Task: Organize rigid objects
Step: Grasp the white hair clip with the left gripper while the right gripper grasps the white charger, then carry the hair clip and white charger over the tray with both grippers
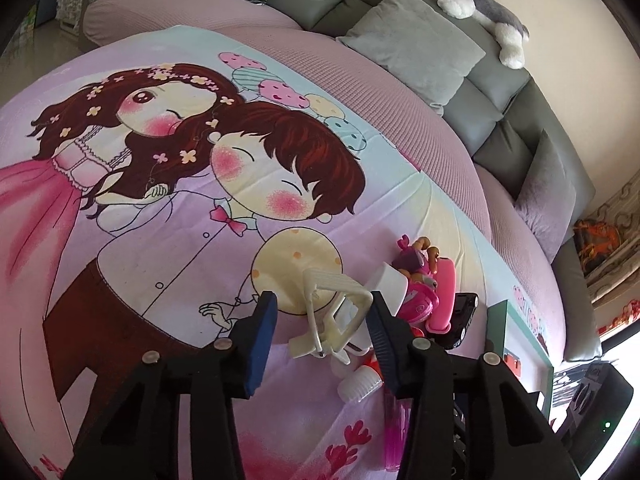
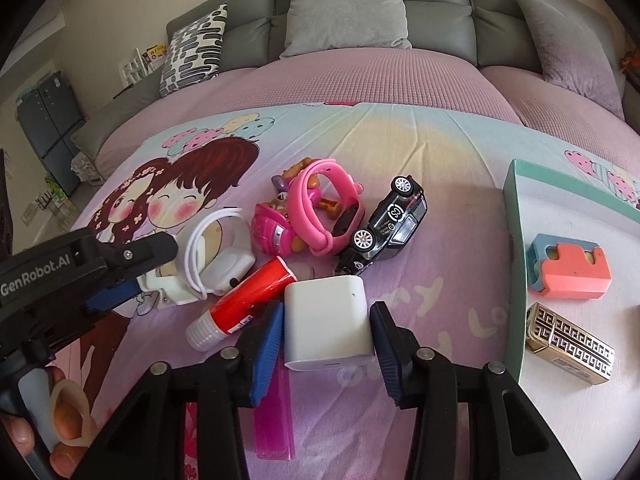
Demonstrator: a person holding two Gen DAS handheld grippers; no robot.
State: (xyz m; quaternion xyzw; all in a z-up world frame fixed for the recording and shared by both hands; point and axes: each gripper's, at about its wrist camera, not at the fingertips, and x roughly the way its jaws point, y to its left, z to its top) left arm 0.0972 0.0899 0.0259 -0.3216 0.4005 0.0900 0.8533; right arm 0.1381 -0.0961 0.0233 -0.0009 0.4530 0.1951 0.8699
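A heap of small toys lies on the cartoon-print bedspread. My right gripper point(image 2: 326, 332) is shut on a white charger cube point(image 2: 326, 312), with a blue pad against each side. Behind the cube lie a red glue stick point(image 2: 248, 300), a pink watch point(image 2: 328, 216), a pink toy figure point(image 2: 272, 228) and a black toy car point(image 2: 384, 224). My left gripper point(image 1: 324, 332) stands open around a cream-white plastic frame piece point(image 1: 332, 312). Its right pad is at the frame's edge and its left pad is apart from it. In the right wrist view the left gripper point(image 2: 148, 276) is at the white piece point(image 2: 216, 256).
A teal-rimmed white box point(image 2: 516, 240) at the right holds a coral-and-blue block point(image 2: 568, 268) and a gold patterned lighter point(image 2: 568, 344). A pink translucent stick point(image 2: 276, 412) lies under my right gripper. Grey sofa cushions point(image 2: 344, 12) line the far edge. A hand point(image 2: 60, 420) is at lower left.
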